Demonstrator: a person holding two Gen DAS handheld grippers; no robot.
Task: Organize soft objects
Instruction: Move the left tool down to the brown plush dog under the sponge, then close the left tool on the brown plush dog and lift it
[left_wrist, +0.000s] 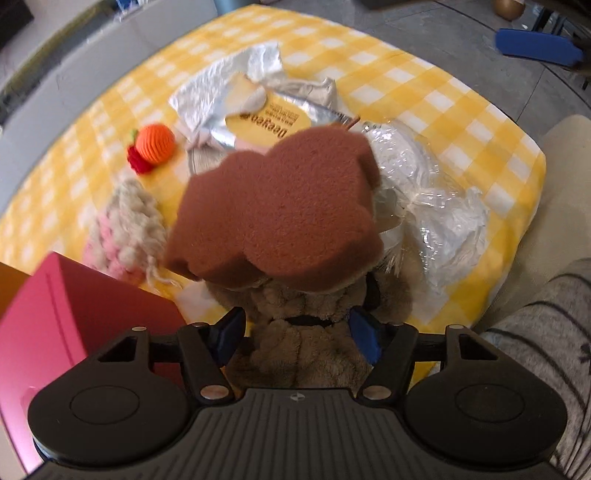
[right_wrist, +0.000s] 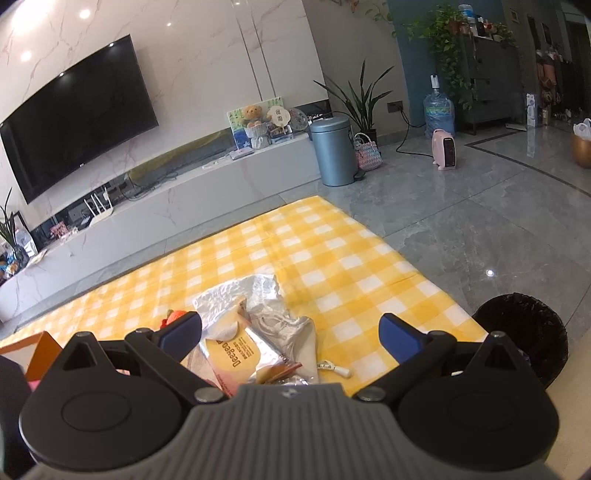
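Observation:
My left gripper (left_wrist: 299, 334) is shut on a tan plush toy (left_wrist: 306, 332) with a brown felt sole (left_wrist: 280, 206), held above the yellow checked cloth (left_wrist: 424, 92). On the cloth lie an orange knitted ball with a red piece (left_wrist: 153, 146), a beige and pink yarn bundle (left_wrist: 129, 225), silver snack wrappers with a yellow label (left_wrist: 258, 122) and crumpled clear plastic (left_wrist: 436, 199). My right gripper (right_wrist: 291, 332) is open and empty, above the wrappers (right_wrist: 243, 343) at the near edge of the cloth (right_wrist: 332, 258).
A pink box (left_wrist: 66, 317) stands at the lower left beside my left gripper. A black-lined bin (right_wrist: 524, 332) sits off the cloth's right edge. Beyond the cloth are a grey tile floor, a TV wall and a blue-grey trash can (right_wrist: 332, 151).

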